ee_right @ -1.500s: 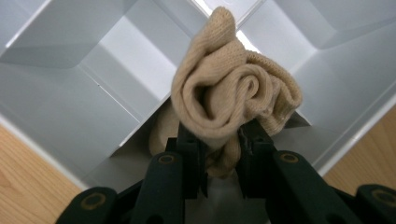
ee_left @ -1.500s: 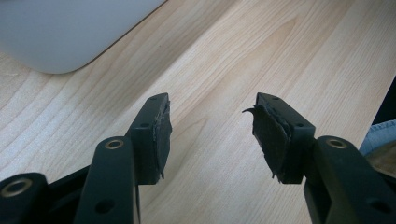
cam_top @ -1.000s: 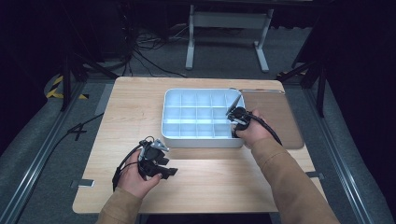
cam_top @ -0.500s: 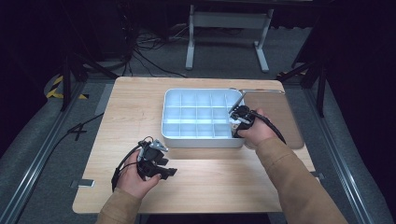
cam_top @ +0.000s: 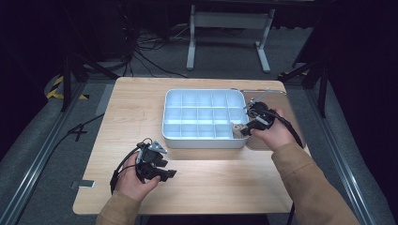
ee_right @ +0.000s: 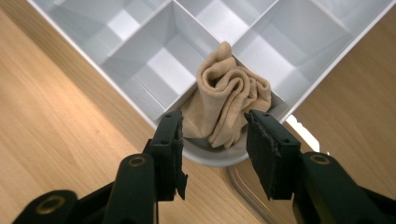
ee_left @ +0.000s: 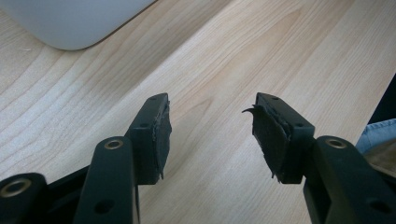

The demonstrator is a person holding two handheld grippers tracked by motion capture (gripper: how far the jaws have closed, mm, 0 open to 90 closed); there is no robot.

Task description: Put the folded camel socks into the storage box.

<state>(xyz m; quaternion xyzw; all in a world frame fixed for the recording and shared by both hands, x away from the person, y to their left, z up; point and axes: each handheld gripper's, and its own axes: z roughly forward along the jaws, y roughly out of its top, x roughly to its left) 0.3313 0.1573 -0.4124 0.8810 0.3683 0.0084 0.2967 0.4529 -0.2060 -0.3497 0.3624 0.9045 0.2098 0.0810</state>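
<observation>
A white compartment tray (cam_top: 202,143) stands in the middle of the wooden table. A crumpled beige cloth (cam_top: 238,130) sits in its near right corner compartment. My right gripper (cam_top: 245,127) hovers at that corner, open. In the right gripper view the cloth (ee_right: 229,102) bulges up out of the tray (ee_right: 166,65), and my right gripper (ee_right: 212,126) has a jaw on either side of the cloth's lower fold without pinching it. My left gripper (cam_top: 164,174) rests low on bare wood in front of the tray, open and holding nothing. The left gripper view has my left gripper (ee_left: 210,121) near the tray's corner (ee_left: 70,23).
A flat brown board (cam_top: 286,105) lies under the right hand, against the tray's right side. The table's front edge is close behind the left hand. A metal stand (cam_top: 227,21) and cables are on the floor beyond the table.
The right hand has drawn back slightly to the right from the tray's corner, and the cloth now shows in that compartment. The left hand has stayed put.
</observation>
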